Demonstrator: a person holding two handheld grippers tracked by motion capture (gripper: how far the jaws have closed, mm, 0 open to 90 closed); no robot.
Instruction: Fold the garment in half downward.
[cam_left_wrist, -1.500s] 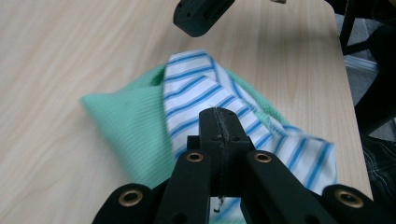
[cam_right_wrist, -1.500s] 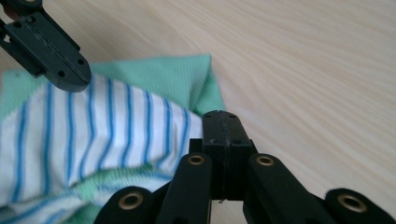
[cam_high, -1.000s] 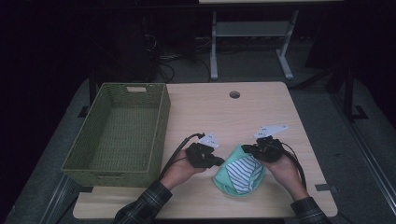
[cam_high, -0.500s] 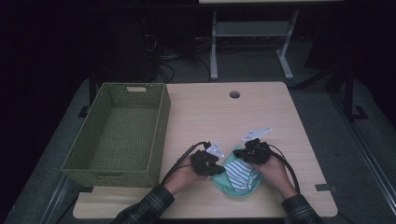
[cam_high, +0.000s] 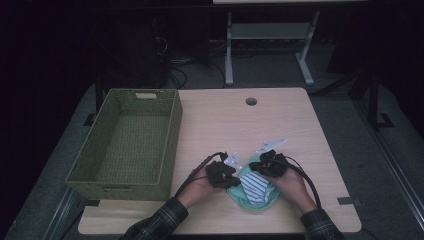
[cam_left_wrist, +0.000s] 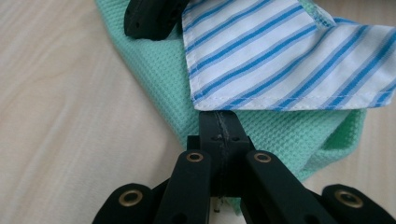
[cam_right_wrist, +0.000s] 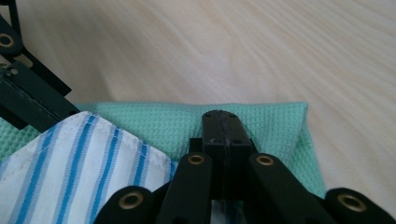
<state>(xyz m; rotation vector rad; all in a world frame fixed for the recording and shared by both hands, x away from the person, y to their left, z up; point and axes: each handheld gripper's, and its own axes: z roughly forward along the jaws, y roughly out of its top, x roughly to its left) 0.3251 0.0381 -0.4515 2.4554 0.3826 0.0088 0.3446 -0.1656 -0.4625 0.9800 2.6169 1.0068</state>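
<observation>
The left gripper (cam_left_wrist: 219, 122) has its jaws pressed together, their tips meeting just under the hem of the striped cloth (cam_left_wrist: 289, 56) and resting on the green cloth (cam_left_wrist: 163, 74). Whether any fabric is pinched between them cannot be told; the seam between the jaws looks closed with nothing showing in it. The right gripper (cam_right_wrist: 223, 122) is likewise closed, its tips lying on the folded green cloth (cam_right_wrist: 261, 123), with the striped cloth (cam_right_wrist: 79, 158) just beside them.

Both cloths look soft, light and limp. I judge that they will sag and slide over each other when lifted, so a pinch at one edge will let the rest hang or drop. The striped one looks thin and smooth, likely the more slippery; the green one has a waffle weave that should give the pads better grip. The stitched hems and corners look like the best places to take hold, catching both layers at once if the stack is to move as one.

In the high view the pile lies near the front edge of the table (cam_high: 225, 125), between the two grippers (cam_high: 222, 175) (cam_high: 270, 165), with the woven basket (cam_high: 170, 145) standing empty well to the left. The striped cloth (cam_high: 255, 186) is white with blue stripes and lies on top; the mint-green cloth (cam_high: 237, 197) shows around it, folded over.
</observation>
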